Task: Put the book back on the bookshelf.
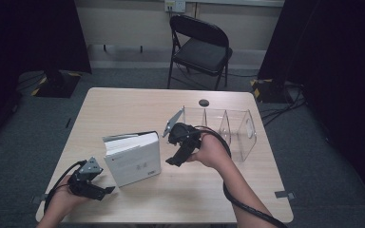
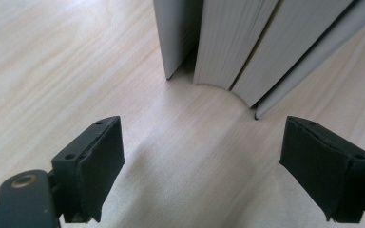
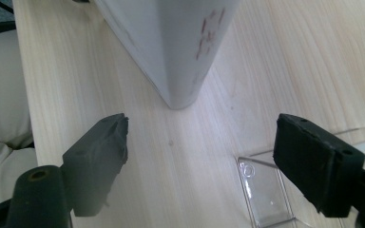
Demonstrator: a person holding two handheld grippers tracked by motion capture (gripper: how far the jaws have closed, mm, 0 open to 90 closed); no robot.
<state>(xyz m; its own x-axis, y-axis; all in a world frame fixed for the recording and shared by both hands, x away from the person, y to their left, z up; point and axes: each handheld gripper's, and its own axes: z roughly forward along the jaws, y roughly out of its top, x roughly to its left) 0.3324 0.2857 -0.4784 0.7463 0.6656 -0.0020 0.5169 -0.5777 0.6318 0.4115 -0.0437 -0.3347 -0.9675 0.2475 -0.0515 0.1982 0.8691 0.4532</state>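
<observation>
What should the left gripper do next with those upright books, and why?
Probably ease the left gripper forward toward the books, jaws kept wide. In the left gripper view the books stand upright ahead of the open jaws, with bare table between, so nothing is gripped. The right gripper hangs open at the books' other side, near the clear rack.

A bare recording studio or lab room: 1 light wooden table [image 1: 123, 102] stands on grey carpet [image 1: 24, 128], flanked by black curtains [image 1: 28, 33] on both sides. Behind it, 1 black folding chair [image 1: 200, 45] faces a plain wall with a power socket [image 1: 175, 5]. Cables [image 1: 280, 111] trail across the floor beside yellow-and-black hazard tape [image 1: 259, 84], and tape marks [image 1: 284, 194] dot the table's edge.
</observation>
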